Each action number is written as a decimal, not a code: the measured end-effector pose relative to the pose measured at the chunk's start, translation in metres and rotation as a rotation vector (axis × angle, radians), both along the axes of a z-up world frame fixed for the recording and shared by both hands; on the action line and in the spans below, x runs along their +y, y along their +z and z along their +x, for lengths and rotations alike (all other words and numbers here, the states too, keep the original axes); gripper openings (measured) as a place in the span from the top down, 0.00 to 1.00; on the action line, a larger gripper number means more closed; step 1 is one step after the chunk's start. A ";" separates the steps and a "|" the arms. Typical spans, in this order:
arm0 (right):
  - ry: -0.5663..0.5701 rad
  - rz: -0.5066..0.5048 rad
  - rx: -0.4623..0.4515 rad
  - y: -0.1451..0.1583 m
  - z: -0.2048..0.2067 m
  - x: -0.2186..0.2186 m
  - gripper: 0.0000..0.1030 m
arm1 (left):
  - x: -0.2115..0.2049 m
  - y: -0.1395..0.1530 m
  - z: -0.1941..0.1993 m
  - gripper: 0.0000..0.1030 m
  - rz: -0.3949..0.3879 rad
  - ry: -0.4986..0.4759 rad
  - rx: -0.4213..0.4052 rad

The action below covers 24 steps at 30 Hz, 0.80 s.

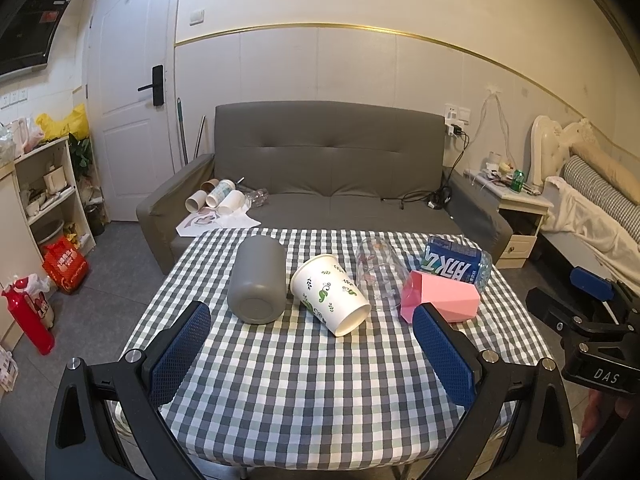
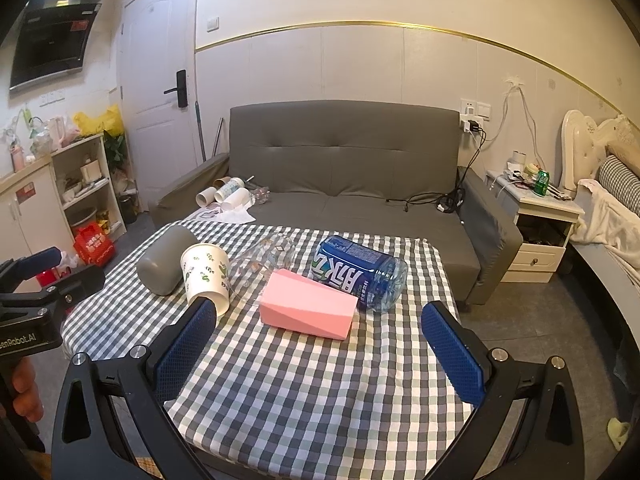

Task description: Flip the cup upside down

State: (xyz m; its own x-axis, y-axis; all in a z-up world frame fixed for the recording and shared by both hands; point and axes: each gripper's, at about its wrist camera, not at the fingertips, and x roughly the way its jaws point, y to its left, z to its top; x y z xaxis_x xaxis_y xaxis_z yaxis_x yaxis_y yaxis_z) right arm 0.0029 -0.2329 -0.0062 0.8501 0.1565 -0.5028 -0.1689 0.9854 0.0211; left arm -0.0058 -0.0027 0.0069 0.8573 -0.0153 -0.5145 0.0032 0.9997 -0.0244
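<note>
Paper cup (image 1: 330,294) on side mid-table; left gripper (image 1: 312,350), right gripper (image 2: 320,348) wide, empty.

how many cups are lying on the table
4, all on their sides in a row: grey cup leftmost, paper cup, clear glass, pink cup rightmost. More lie on the sofa.

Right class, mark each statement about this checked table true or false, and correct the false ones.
1. The grey cup lies on its side. True.
2. The pink cup stands upright. False: it lies on its side too.
3. The left claw grips the paper cup. False: it is open, holding nothing.
4. The blue-labelled bottle lies behind the pink cup. True.
5. The right claw is shut. False: its jaws stand wide apart.
</note>
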 end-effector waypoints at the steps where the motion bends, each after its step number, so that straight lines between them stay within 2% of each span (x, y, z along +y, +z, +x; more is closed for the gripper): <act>1: 0.003 0.004 0.001 0.000 0.000 0.000 0.00 | 0.001 0.000 -0.001 0.00 0.000 0.001 0.000; 10: 0.022 -0.027 -0.008 0.003 0.002 -0.001 0.00 | -0.003 -0.001 0.002 0.00 0.006 0.002 0.006; 18: 0.118 -0.013 0.014 0.008 0.020 -0.012 0.00 | -0.006 -0.002 0.016 0.00 0.021 0.032 0.028; 24: 0.191 -0.133 0.044 0.015 0.068 -0.042 0.00 | -0.004 -0.010 0.032 0.00 0.032 0.075 0.063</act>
